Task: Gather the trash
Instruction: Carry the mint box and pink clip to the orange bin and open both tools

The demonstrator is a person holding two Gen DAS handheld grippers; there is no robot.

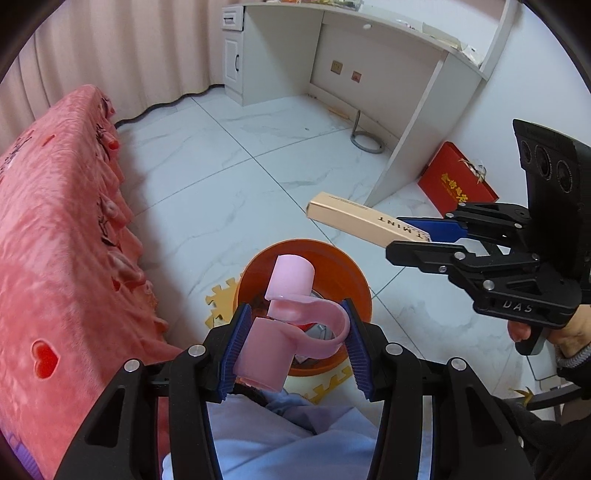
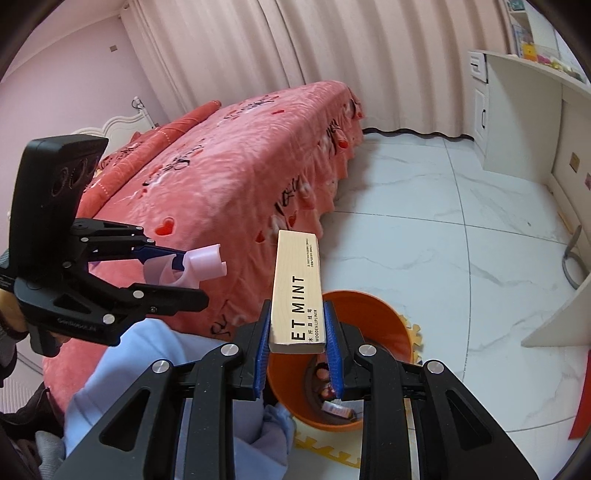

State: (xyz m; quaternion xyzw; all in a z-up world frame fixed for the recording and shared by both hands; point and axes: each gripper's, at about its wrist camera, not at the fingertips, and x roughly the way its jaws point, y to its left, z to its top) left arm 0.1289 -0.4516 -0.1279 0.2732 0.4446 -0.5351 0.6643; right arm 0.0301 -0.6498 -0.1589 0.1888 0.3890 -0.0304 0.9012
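Bin [image 1: 354, 273] already holds some trash; left gripper [image 1: 291, 339] clamps pink plastic piece [image 1: 284, 317], right gripper [image 2: 299, 347] clamps lipliner box [image 2: 297, 291], neither dropped yet.

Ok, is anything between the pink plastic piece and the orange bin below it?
Nothing visible. The left gripper holds the pink plastic piece over the open orange bin; the long box in the right gripper sits off to the side.

place: home bedroom | signs: bed [image 2: 229, 155] with pink heart cover | curtains [image 2: 332, 48] | white desk [image 1: 332, 33] | tiled floor [image 1: 229, 155]
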